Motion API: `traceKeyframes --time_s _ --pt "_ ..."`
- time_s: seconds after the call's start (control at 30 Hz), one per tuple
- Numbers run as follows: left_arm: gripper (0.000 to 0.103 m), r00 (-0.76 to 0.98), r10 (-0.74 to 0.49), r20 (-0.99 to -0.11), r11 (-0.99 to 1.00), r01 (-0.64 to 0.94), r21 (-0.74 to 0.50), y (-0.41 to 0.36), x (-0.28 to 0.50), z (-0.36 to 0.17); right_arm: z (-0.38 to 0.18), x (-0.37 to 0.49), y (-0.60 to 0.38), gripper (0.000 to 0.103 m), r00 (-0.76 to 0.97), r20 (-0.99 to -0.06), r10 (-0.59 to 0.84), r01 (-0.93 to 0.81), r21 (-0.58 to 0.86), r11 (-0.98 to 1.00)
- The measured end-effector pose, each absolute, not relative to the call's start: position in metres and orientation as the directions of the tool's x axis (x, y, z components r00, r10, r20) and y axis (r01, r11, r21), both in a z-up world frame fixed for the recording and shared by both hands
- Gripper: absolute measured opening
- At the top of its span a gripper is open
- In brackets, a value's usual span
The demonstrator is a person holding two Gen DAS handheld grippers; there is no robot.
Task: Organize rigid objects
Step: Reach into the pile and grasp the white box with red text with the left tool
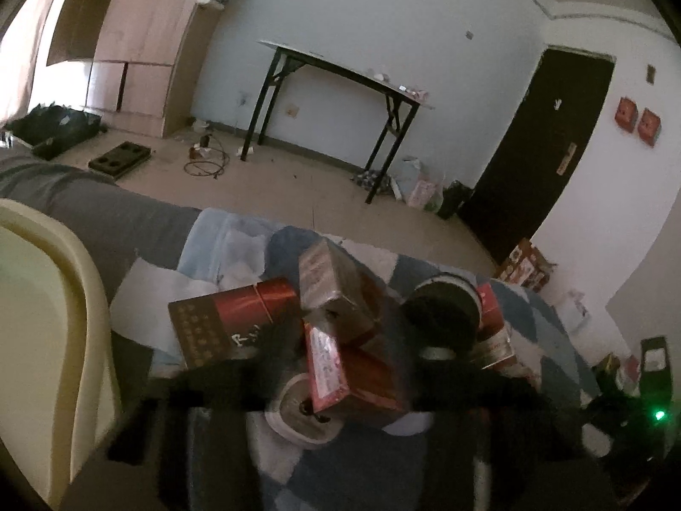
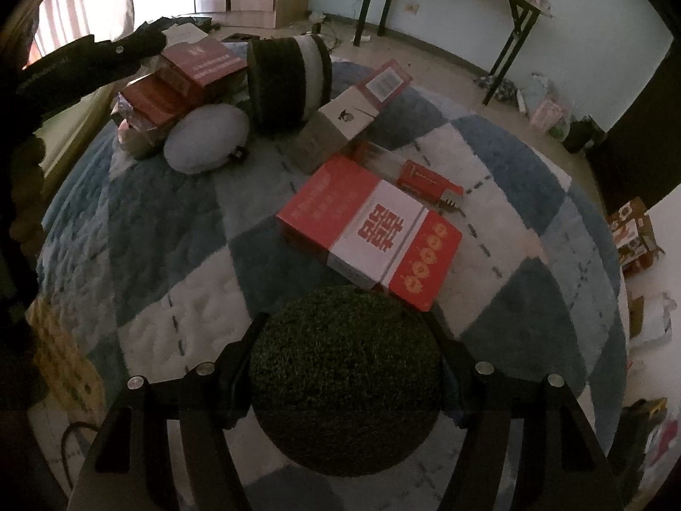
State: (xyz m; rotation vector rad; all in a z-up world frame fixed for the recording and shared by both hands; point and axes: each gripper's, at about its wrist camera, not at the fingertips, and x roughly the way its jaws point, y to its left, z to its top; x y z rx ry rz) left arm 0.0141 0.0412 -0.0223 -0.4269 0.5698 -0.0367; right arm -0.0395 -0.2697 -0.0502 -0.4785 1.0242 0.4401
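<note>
Gripping: the right gripper (image 2: 345,377) is clamped on a dark green scouring disc (image 2: 345,377), one pad on each edge, so the flat face looks up at the camera — a hold that suits lifting it clear.
Landmark: the big red-and-white box (image 2: 369,230), lying flat on the blue-and-white checked rug (image 2: 178,196).
Disc's place: just on the near side of the red-and-white box, over the rug.
Beyond the box: a grey-white carton (image 2: 336,125) tipped on its side, and a small red pack (image 2: 425,179) just beside the box's far edge.
Far left of the box: a heap — stacked red boxes (image 2: 170,93), a white round pad (image 2: 206,138) leaning on them, a thick green-and-white roll (image 2: 289,81) on edge. Probably the sorting pile.
Left gripper: its dark body (image 2: 85,64) reaches into that heap. In its own view, the left gripper (image 1: 340,366) has narrow jaws with a red box (image 1: 336,366) between them; blur hides whether the pads press, so the grip can't be told.
Heap's edge: a cream bin (image 1: 51,340) stands left of the heap, likely a destination.
</note>
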Motion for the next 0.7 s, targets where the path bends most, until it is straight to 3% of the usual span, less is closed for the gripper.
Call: traceKeyframes --time_s 0.23,0.27,0.33,0.4,0.5,0.57,0.63,0.7 --pt "0.036 0.826 -0.175 -0.536 0.908 -0.076 -0.413 0.037 0.023 -0.027 -0.054 -0.035 -0.268 0.068 0.443 -0.888 0.124 -0.56 -0.166 0.811" --pt "0.041 0.824 -0.165 -0.542 0.908 -0.088 -0.41 0.038 0.025 -0.027 -0.055 -0.035 -0.268 0.068 0.442 -0.889 0.123 -0.561 -0.166 0.811" --pt "0.082 0.825 -0.163 -0.54 0.903 -0.096 -0.419 0.039 0.027 -0.027 -0.056 -0.035 -0.267 0.068 0.44 -0.89 0.121 -0.562 -0.168 0.81" --pt "0.091 0.841 -0.192 -0.505 0.879 -0.081 -0.469 0.044 0.028 -0.026 -0.057 -0.034 -0.266 0.068 0.44 -0.89 0.119 -0.562 -0.17 0.81" --pt "0.09 0.836 -0.212 -0.506 0.871 -0.073 -0.485 0.048 0.038 -0.024 -0.058 -0.034 -0.264 0.068 0.44 -0.891 0.114 -0.561 -0.174 0.809" --pt "0.084 0.834 -0.217 -0.508 0.874 -0.065 -0.481 0.05 0.043 -0.027 -0.059 -0.034 -0.262 0.068 0.442 -0.89 0.109 -0.561 -0.179 0.808" --pt "0.052 0.804 -0.24 -0.545 0.874 -0.065 -0.481 0.05 0.05 -0.035 -0.059 -0.034 -0.26 0.068 0.444 -0.89 0.106 -0.561 -0.184 0.807" --pt "0.041 0.79 -0.281 -0.545 0.858 -0.047 -0.511 0.049 0.054 -0.042 -0.06 -0.034 -0.259 0.068 0.444 -0.89 0.103 -0.56 -0.186 0.807"
